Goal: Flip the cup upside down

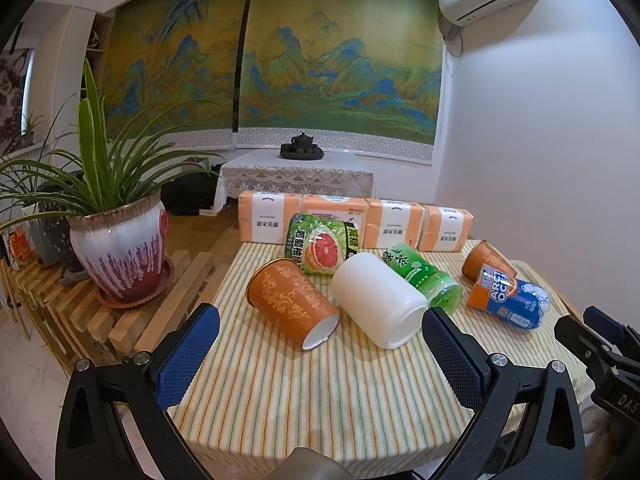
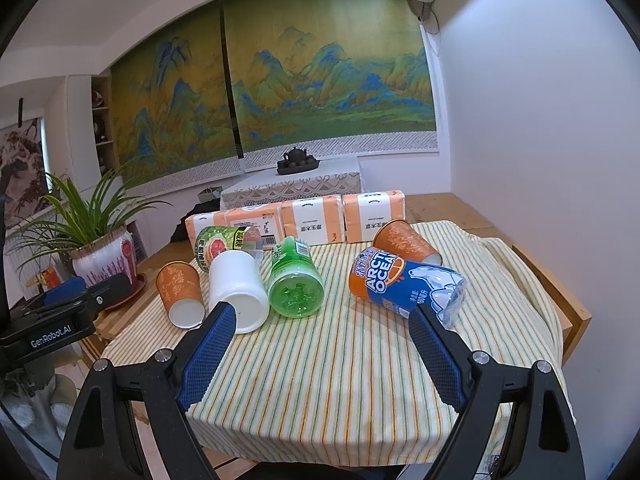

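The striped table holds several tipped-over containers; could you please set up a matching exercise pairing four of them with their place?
Things:
1. white cup
2. Arctic Ocean bottle
3. grapefruit bottle
4. near orange cup

Places:
A. leftmost of the front row, white base toward the cameras
B. lying against the second orange cup on the right
C. farthest back, just before the tissue packs
D. between an orange cup and the green bottle

Pairs: 1-D, 2-B, 3-C, 4-A
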`<state>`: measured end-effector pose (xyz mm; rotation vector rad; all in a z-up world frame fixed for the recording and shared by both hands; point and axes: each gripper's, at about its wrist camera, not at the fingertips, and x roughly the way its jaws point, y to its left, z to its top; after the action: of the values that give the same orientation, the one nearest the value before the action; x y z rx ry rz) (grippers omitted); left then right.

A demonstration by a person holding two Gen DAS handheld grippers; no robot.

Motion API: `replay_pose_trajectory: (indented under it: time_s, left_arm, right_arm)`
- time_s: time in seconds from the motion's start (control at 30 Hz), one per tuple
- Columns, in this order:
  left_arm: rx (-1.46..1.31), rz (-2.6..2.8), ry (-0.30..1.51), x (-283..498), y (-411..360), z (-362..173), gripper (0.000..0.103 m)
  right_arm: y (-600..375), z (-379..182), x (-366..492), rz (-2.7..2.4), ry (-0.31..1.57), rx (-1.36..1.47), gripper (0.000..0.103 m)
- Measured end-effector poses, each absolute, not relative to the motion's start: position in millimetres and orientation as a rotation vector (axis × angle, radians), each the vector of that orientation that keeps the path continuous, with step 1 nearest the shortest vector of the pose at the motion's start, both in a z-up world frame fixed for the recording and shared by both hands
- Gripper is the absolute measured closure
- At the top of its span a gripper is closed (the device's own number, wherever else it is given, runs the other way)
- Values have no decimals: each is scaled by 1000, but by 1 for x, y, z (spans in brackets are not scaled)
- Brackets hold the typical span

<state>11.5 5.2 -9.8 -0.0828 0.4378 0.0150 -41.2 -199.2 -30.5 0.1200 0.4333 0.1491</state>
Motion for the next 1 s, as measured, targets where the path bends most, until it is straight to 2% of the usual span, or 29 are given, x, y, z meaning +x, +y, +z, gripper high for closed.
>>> replay_pose_trajectory:
  time_s: [0.4, 0.8, 0.87, 0.93, 1.0]
  left_arm:
    - [-93, 72, 482, 16, 35, -26, 0]
    - [-140, 137, 489, 9, 72, -31, 0]
    - [-150, 144, 490, 8, 78, -31, 0]
    - [-154, 153, 490, 8, 83, -31, 0]
    - [-160, 159, 491, 9, 86, -32, 0]
  right_arm:
    - [-177, -31, 2, 269, 509, 75, 17]
    - [-113, -35, 82, 445, 658, -21, 18]
    - [-104, -38, 93, 451, 680, -49, 23]
    - [-94, -43, 105, 464, 716, -71, 33]
    - [-87, -46, 112, 485, 743, -80, 34]
